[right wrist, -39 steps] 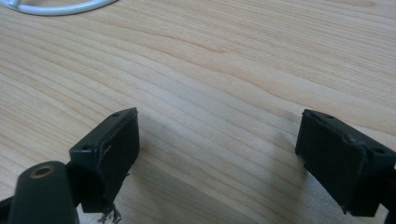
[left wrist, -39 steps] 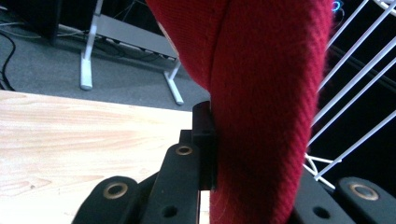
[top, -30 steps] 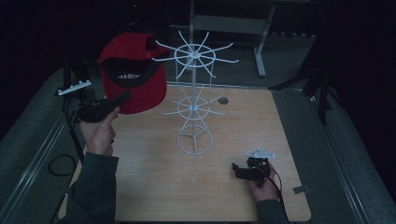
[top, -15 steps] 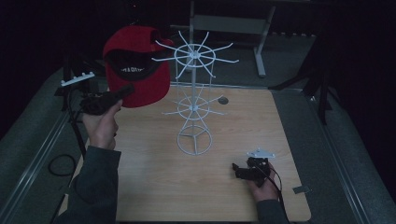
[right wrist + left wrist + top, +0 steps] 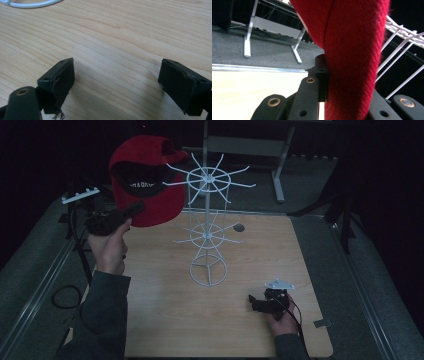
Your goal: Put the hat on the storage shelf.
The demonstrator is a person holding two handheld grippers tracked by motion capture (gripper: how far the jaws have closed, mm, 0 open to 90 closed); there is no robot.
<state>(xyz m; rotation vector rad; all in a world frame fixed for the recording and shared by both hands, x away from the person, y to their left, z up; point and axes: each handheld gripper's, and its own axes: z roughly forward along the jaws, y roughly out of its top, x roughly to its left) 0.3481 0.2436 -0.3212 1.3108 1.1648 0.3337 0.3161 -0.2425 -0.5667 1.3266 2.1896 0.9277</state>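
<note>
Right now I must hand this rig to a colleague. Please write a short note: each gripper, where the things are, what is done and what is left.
Left gripper: shut on the red cap, held in the air beside the top ring of the white wire rack.
Right gripper: open, holding nothing, low over the wooden table near its front right.
Done: cap is gripped and lifted.
Left, probably: hang the cap on a rack hook; it is not on one yet.

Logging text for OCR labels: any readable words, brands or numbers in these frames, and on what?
Inside the red cap, on its black lining: a line of white capital letters, too blurred to read.
White wire rack, table, left hand-held gripper, right hand-held gripper: no text.
</note>
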